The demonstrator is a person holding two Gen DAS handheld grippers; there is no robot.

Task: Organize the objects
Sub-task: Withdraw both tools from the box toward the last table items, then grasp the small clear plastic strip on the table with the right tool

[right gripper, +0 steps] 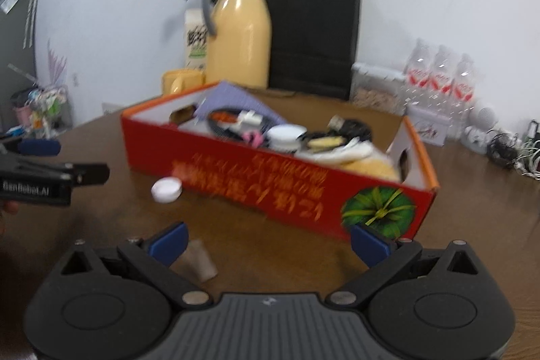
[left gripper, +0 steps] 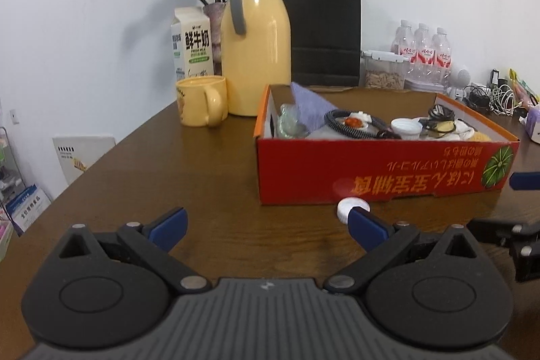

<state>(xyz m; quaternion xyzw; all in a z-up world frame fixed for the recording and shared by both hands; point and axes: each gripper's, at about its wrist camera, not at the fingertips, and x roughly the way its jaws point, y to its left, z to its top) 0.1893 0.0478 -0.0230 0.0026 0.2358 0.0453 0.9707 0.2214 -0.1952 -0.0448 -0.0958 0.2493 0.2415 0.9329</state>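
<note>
Near the tabletop's front edge, both tongs — left [left gripper: 266,226], right [right gripper: 268,242] — gape empty; white cap [left gripper: 351,208] awaits boxing beside red box [left gripper: 371,171].

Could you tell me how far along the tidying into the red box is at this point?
Mostly done, it seems: the red box already holds a coiled cable, a purple cloth and a small white cup. Nothing is in hand; the left gripper and right gripper are both open. The white cap and a small brown piece remain on the table.
</note>
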